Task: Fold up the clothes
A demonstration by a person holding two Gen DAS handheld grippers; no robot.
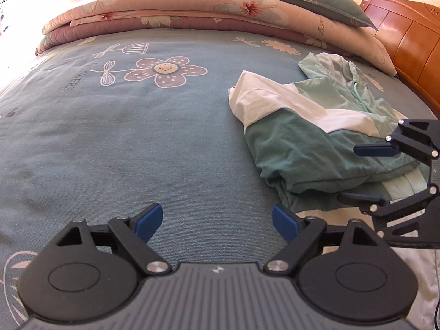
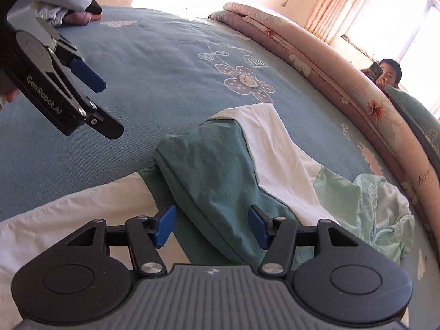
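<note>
Right wrist view, jacket [image 2: 220, 170] just beyond spread right claw [image 2: 211, 227]

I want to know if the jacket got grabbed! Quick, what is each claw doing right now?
Left gripper: open, holding nothing, over the bedsheet.
Right gripper: open, holding nothing; the green and white jacket lies between its fingers, not pinched.

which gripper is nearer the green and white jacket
Right. The right gripper hangs open directly over the jacket at its near edge. The left gripper, also open, is off to the side over bare bedsheet.
</note>
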